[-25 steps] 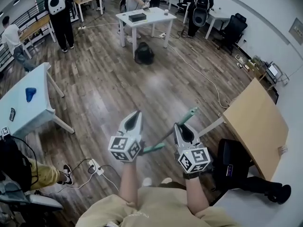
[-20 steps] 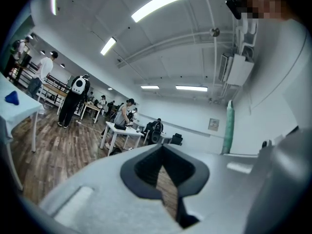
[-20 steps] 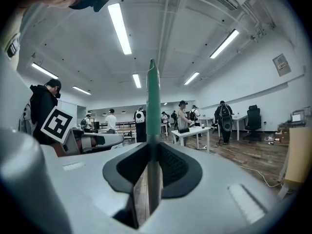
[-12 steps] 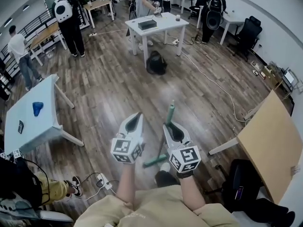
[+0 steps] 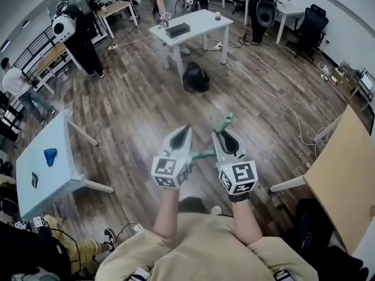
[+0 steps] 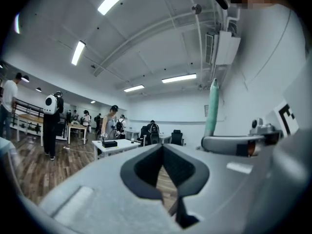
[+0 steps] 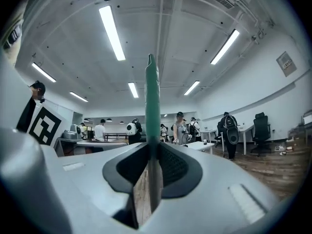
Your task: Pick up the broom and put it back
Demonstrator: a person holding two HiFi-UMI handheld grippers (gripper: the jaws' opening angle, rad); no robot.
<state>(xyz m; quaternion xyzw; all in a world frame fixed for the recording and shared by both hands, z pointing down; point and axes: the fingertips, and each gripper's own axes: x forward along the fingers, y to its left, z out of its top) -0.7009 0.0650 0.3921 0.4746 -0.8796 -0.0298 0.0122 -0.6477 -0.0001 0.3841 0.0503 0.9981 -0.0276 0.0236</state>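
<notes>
Head view looked down on my two arms, with both tools held out over the wooden floor (image 5: 135, 110). My right tool (image 5: 222, 134) was closed tight on the broom handle (image 5: 225, 122), which was green. In the right gripper view the handle stood straight up between the two jaws, and the pads pressed on it from both sides. Its top stuck up well above the jaws. So the broom was up in the air in my right tool, not on the floor. I could not see the brush end in any view.

My left tool (image 5: 186, 130) was just beside the right one. In the left gripper view its jaws met at the tips and had nothing between them. That view also showed the green handle off to the right, standing upright by the right tool.

Far ahead of me stood a white desk (image 5: 202, 22) with a dark box (image 5: 177, 30) near its front edge. A black bag (image 5: 195, 78) lay on the floor in front of that desk. Some people stood around the room behind it. On my left was another desk (image 5: 41, 174) with a small blue thing (image 5: 50, 156) on it.
</notes>
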